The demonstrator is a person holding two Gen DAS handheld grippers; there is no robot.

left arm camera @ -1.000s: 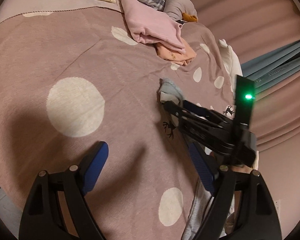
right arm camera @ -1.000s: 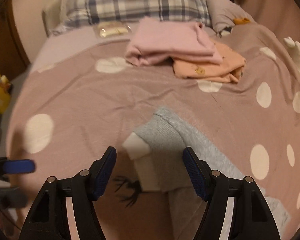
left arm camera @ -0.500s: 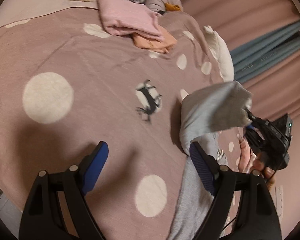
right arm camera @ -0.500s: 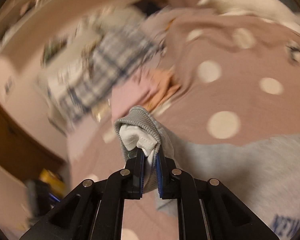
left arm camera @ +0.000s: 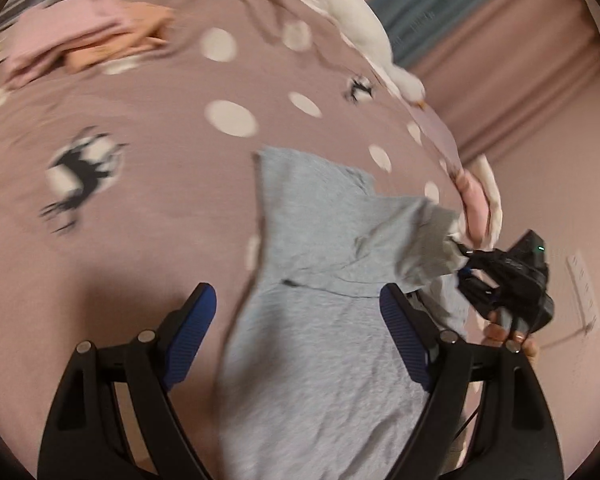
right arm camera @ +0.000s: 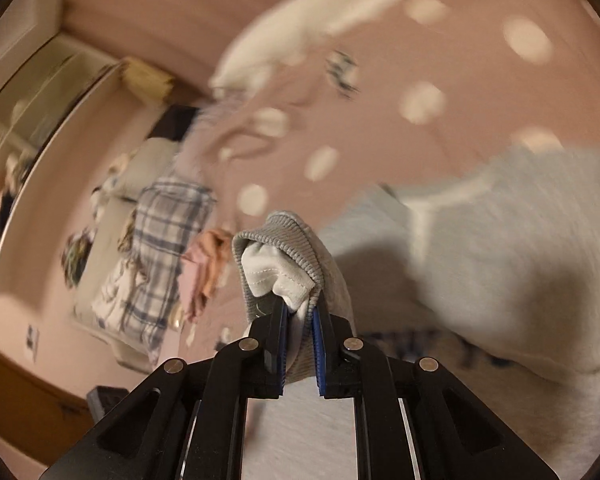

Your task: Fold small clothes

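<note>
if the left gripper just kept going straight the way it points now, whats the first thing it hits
Most likely the grey garment spread on the bedspread: it lies between and ahead of the open left gripper. Depth is unclear through the fisheye and the blur.

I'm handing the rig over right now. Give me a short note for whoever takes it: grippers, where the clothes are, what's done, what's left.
Right gripper: shut on the ribbed cuff of the grey sweatshirt's sleeve, sleeve lifted off the bed.
Left gripper: open, empty, over the grey sweatshirt.
Sweatshirt body lies spread on the dotted bedspread.
Done: pink and orange folded pile near the pillows.
Left: lay this sleeve across the body, fold the other sleeve, fold the body, stack it.
</note>
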